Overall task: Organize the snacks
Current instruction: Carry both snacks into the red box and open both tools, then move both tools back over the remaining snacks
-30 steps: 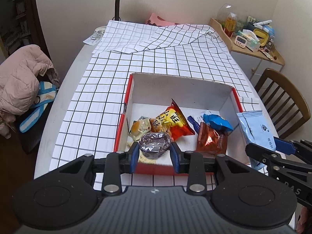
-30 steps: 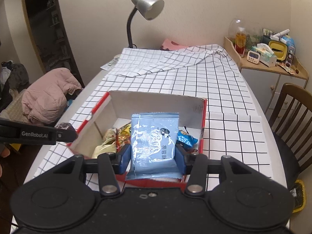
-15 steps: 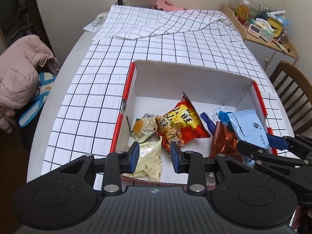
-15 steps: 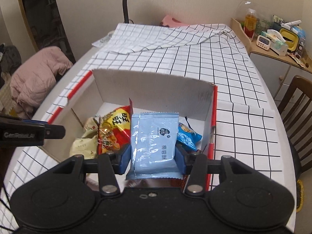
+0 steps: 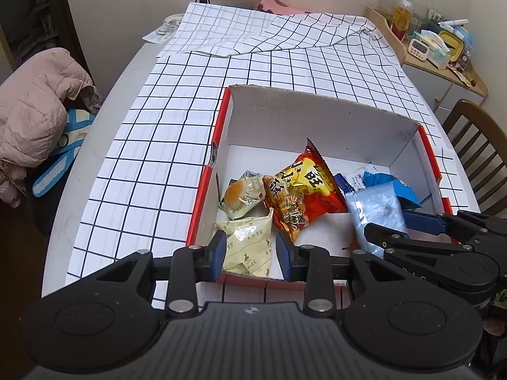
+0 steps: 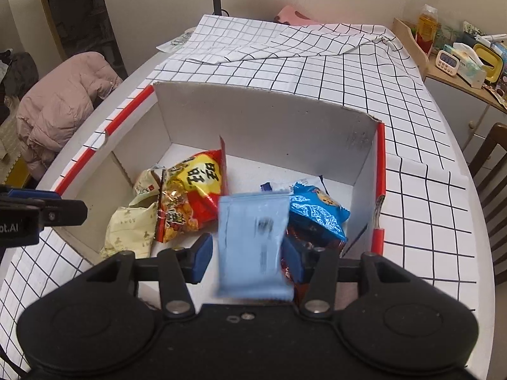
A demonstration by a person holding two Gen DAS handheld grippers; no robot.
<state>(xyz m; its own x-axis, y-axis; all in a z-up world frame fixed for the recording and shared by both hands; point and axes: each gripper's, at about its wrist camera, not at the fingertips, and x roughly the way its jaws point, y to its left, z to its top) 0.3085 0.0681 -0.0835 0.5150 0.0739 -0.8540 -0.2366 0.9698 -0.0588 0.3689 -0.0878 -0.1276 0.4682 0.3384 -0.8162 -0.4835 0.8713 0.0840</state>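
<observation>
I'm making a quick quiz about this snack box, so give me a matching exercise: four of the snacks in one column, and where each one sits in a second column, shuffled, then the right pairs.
Things
1. light blue packet
2. red and yellow bag
3. cream packet
4. dark blue bag

Places
A. in the middle of the box
B. by the box's right wall
C. between the opening jaws of the right gripper
D. in the near left corner, in front of the left gripper

Pairs: 1-C, 2-A, 3-D, 4-B
</observation>
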